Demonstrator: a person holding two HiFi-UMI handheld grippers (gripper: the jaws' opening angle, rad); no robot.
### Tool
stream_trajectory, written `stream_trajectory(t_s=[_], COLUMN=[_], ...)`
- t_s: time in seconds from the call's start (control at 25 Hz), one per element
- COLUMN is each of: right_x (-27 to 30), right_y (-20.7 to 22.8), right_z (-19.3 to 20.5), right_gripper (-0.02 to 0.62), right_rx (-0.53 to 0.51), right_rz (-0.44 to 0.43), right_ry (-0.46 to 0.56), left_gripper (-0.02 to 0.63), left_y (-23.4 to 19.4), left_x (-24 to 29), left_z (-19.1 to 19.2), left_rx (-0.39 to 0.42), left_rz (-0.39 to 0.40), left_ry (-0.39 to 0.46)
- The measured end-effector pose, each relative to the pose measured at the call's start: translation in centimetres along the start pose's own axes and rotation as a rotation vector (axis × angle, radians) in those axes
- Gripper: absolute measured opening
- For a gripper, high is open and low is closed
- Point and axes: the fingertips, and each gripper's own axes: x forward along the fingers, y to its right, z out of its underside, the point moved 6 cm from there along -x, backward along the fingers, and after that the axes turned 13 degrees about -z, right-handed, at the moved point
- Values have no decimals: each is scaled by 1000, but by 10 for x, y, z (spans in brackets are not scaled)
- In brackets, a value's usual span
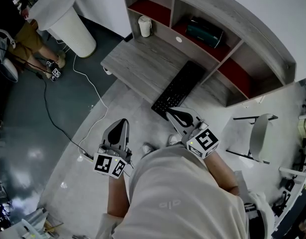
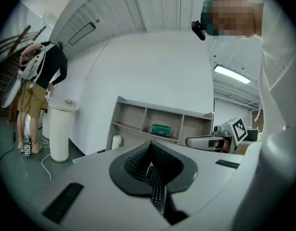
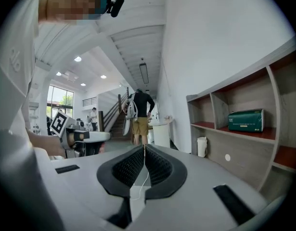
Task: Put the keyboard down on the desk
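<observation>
The black keyboard [image 1: 178,90] lies flat on the grey desk [image 1: 138,66], its near end at the desk's front edge. In the left gripper view a strip of the keyboard [image 2: 156,189] shows below the closed jaws. My right gripper [image 1: 169,113] is shut and empty, its tips just short of the keyboard's near end. My left gripper [image 1: 123,122] is also shut and empty, lower left over the floor. Each shows in the other's view: the right gripper [image 2: 188,141] and the left gripper [image 3: 108,135]. The jaws meet in both gripper views, left [image 2: 150,147] and right [image 3: 144,148].
The desk has a shelf unit behind it holding a green box [image 1: 205,31]; a white jar [image 1: 144,26] stands at the desk's back left. A white round pedestal [image 1: 63,16] and a standing person [image 1: 13,24] are at far left. A white cable [image 1: 88,83] crosses the floor. A chair [image 1: 259,133] stands right.
</observation>
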Motion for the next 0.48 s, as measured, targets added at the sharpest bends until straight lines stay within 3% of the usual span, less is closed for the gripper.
stream_trajectory(t_s=[0.32, 0.48], right_x=[-1, -4], right_y=[0, 0], right_z=[2, 2], right_gripper=[34, 34], right_rx=[5, -7], right_rz=[-16, -1], right_ry=[-3, -2], left_gripper=[17, 15], left_y=[10, 11], left_x=[3, 2], left_z=[-1, -3], left_rx=[6, 26], left_rz=[69, 46], left_ry=[-12, 5])
